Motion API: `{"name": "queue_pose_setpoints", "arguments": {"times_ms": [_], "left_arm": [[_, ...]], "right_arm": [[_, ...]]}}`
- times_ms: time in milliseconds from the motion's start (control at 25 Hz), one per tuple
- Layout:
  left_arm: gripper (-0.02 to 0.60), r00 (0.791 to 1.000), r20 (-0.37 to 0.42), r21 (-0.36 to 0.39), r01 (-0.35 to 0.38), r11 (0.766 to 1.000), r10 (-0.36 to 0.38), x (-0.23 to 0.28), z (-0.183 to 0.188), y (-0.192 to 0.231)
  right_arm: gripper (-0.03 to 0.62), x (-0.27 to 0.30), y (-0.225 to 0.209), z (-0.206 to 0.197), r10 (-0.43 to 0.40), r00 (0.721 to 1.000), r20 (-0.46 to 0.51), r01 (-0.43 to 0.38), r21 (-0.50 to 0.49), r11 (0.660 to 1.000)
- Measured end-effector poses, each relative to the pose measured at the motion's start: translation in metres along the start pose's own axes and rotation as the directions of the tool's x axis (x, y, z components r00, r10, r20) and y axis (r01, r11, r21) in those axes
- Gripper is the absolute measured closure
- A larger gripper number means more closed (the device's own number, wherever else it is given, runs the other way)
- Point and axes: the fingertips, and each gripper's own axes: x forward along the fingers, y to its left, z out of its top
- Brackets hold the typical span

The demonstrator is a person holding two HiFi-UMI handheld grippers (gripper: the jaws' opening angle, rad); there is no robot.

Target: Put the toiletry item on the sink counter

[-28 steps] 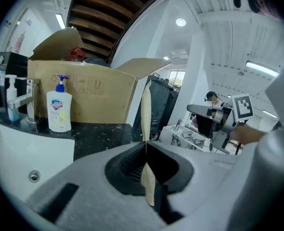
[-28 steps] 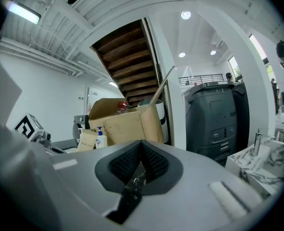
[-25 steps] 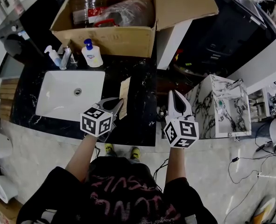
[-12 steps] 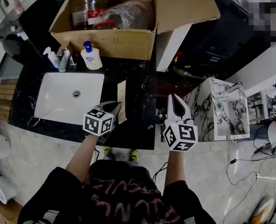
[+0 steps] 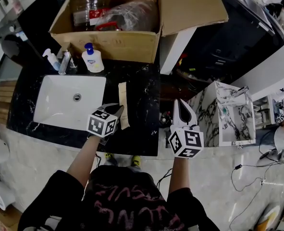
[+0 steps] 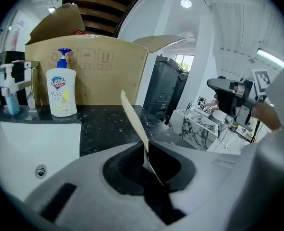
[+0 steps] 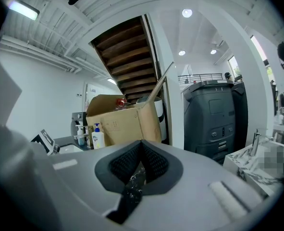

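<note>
Staying clamped on the thin beige packet as a second ago, left gripper just right of the sink, forearm outstretched, right gripper pinched together, empty, farther right.

left gripper | edged toward 9 o'clock, closer to sink | its flat tan packet swung from 1 o'clock lean to near 12 | right gripper slipped slightly toward 6 o'clock

Black counter with white veins; white sink; brown cardboard box at far side; white soap bottle with blue pump; pale beige flat packet.
</note>
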Motion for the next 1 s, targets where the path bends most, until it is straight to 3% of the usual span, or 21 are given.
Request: {"name": "queue_pose_setpoints", "arguments": {"times_ms": [440,1000], "left_arm": [[0.495,0.999,-0.047,-0.013,-0.017,1.0,0.016,0.002,-0.013,0.013],[0.503,0.998,0.018,0.006,-0.059,0.998,0.059,-0.019,0.001,0.023]], "right_arm": [[0.585,0.001,-0.004,-0.007,-0.011,1.0,-0.008,0.011,0.023,1.0],[0.585,0.005,0.007,-0.004,0.009,1.0,0.004,-0.009,0.033,0.999]]}}
